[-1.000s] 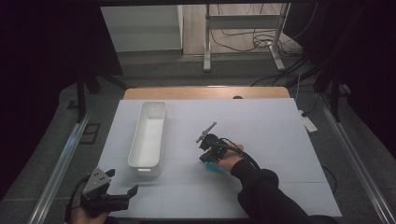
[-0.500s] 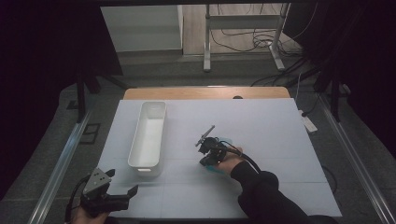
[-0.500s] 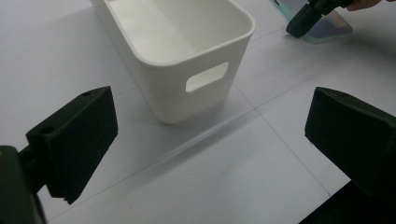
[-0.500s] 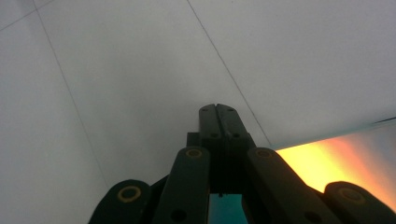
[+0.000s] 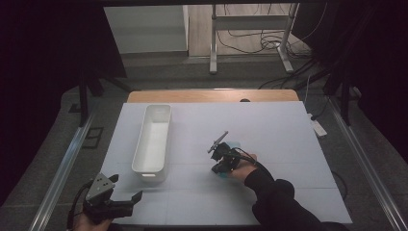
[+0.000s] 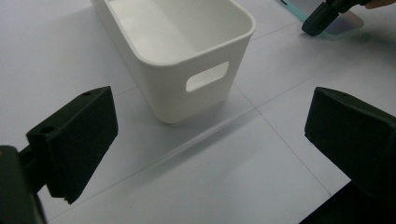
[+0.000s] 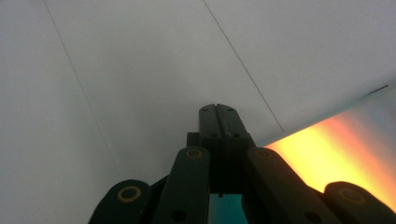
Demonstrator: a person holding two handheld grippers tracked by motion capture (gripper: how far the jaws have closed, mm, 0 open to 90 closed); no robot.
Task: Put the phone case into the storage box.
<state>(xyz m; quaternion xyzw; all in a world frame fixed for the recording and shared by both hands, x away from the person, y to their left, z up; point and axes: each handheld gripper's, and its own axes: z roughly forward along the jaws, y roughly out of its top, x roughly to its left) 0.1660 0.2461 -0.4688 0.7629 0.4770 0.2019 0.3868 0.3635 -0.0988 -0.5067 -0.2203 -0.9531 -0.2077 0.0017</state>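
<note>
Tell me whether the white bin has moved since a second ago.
No. In the high view the white bin lies at the same spot on the table, far end still just short of the wooden strip at the back.

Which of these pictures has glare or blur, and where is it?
Right gripper view: an orange-yellow glare at lower right on a shiny flat thing, softly blurred. Left gripper view: the near black jaws are out of focus, the white bin sharper. High view: dark surroundings, bright table.
</note>
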